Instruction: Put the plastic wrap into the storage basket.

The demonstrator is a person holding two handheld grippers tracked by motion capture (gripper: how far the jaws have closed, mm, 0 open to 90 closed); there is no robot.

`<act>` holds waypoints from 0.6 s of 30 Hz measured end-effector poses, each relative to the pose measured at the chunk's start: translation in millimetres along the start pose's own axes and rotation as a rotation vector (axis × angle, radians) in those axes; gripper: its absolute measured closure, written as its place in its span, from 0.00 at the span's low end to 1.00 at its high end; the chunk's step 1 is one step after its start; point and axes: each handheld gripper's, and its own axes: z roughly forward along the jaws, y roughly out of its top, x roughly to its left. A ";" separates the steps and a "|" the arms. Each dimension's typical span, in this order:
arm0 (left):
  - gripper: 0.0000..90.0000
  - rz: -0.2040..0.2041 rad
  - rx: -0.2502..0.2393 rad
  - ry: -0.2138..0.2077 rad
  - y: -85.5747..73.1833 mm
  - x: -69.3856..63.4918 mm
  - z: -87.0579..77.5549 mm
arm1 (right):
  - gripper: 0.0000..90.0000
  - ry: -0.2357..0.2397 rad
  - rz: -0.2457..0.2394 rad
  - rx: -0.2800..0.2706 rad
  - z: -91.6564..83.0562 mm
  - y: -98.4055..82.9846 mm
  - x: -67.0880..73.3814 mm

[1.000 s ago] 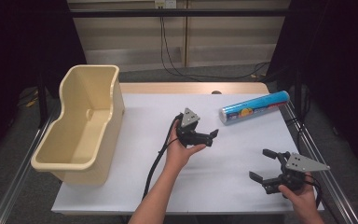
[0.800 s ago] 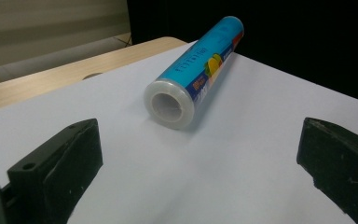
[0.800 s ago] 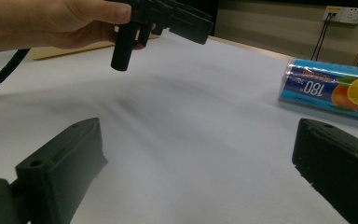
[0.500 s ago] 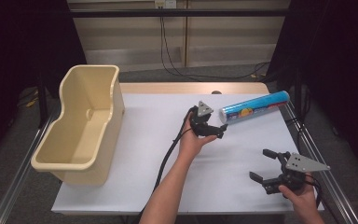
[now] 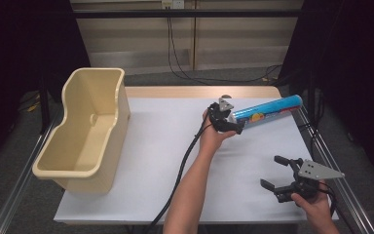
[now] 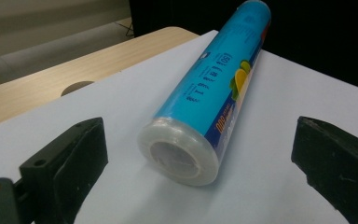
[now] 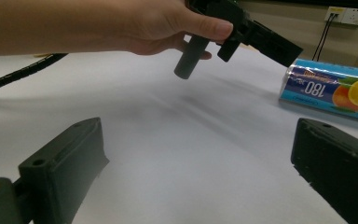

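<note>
A blue roll of plastic wrap [image 5: 268,109] with orange fruit pictures lies on the white table at the back right. My left gripper [image 5: 234,123] is at its near end. In the left gripper view the roll [image 6: 214,102] points away, its clear capped end between the jaws of my left gripper [image 6: 198,125]. The jaws have just been closing a little and stand wide, with neither pad touching the roll. My right gripper [image 5: 271,171] rests open near the front right corner with nothing between its fingers. The right gripper view has the roll [image 7: 331,91] at the far right.
A tall beige plastic tub [image 5: 117,117] stands at the table's left side, open at the top. The white table top [image 5: 151,146] has a wooden strip along its back edge. The left gripper's black cable [image 5: 180,170] trails along the forearm to the front edge.
My left hand has moved right and away across the table, from the middle up to the near end of the roll. The right gripper has stayed put.
</note>
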 end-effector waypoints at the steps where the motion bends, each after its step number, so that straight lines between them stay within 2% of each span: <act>1: 0.04 0.001 0.006 0.008 -0.2 -0.4 3.2 | 0.03 0.000 0.000 0.000 0.0 0.0 0.0; 5: 0.05 0.024 0.043 0.000 -1.5 -4.4 16.0 | 0.03 0.003 0.002 -0.009 -0.2 0.1 -0.2; 9: 0.07 0.025 0.030 0.008 -0.6 -6.0 25.2 | 0.03 0.007 0.003 -0.012 -0.5 0.4 0.3; 10: 0.07 0.038 0.039 0.012 0.5 -4.8 27.0 | 0.03 0.008 0.002 -0.013 -0.6 0.4 0.4; 13: 0.07 0.036 0.052 0.032 1.4 -3.0 31.7 | 0.03 0.010 0.001 -0.013 -0.6 0.5 0.6; 16: 0.09 0.059 0.084 0.045 2.1 -0.5 34.6 | 0.03 0.010 0.002 -0.012 -0.9 0.4 0.5; 18: 0.10 0.056 0.085 0.037 2.6 0.9 35.8 | 0.03 0.010 0.003 -0.011 -1.0 0.3 0.4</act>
